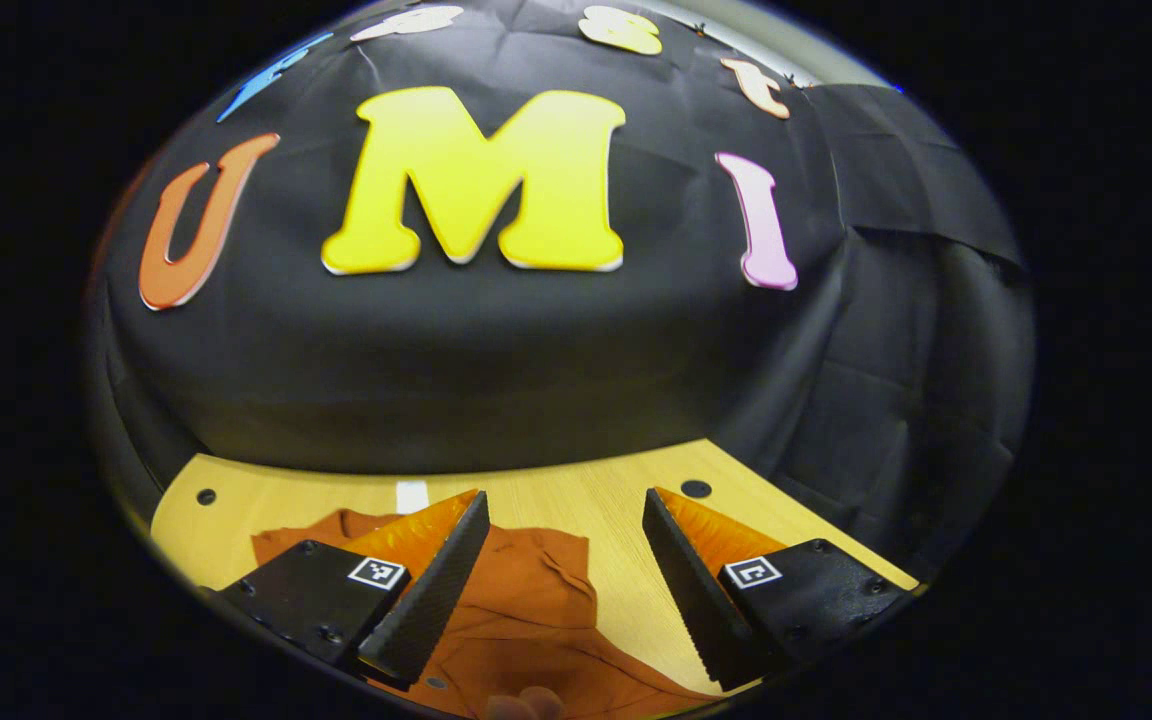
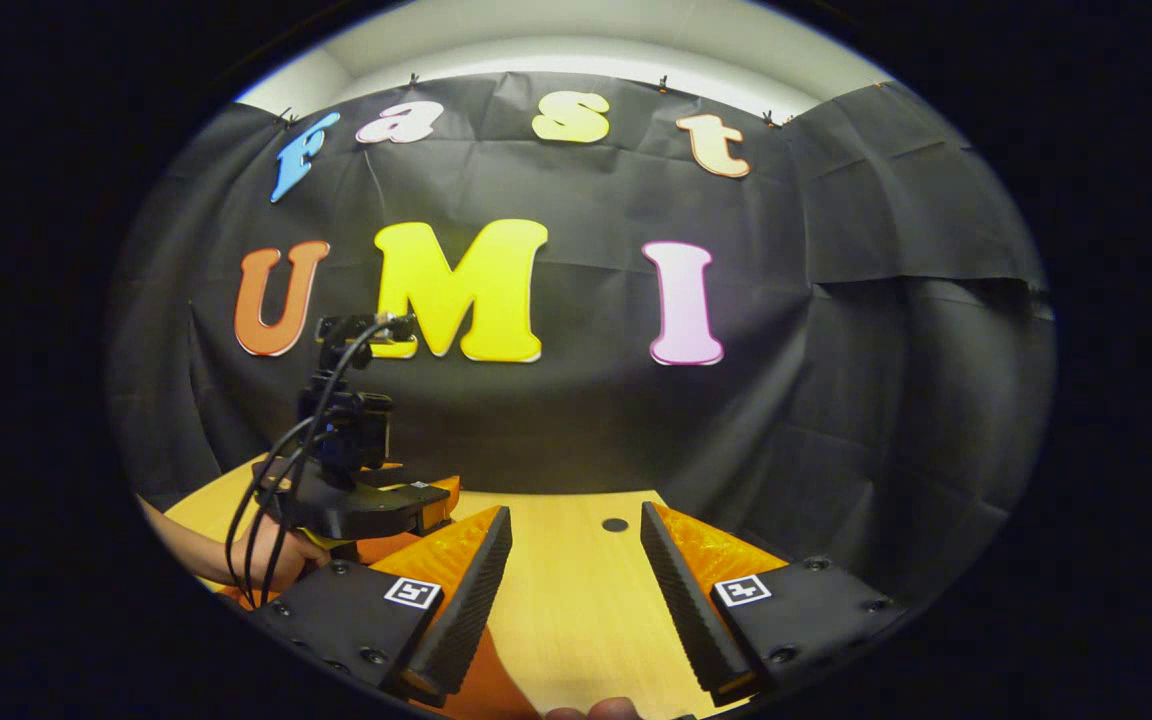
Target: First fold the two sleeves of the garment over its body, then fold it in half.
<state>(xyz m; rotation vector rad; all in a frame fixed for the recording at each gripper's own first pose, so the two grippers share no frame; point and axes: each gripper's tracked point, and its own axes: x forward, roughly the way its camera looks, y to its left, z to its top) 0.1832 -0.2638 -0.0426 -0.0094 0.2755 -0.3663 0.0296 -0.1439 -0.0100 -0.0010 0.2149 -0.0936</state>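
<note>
Left gripper view: the left gripper [image 1: 564,580] hangs with fingers spread wide, nothing between them. The rust-orange garment [image 1: 526,610] lies on the wooden table [image 1: 576,495] just below and ahead, mostly under the left finger, running back toward the person. Bare wood lies under the right finger.

Right gripper view: the right gripper [image 2: 576,600] is spread too, empty, over bare table. A strip of garment peeks beneath its left finger, so the cloth lies off to its left. The left gripper, held by a hand [image 2: 281,560], is nearer. Nothing blocks the way.
</note>
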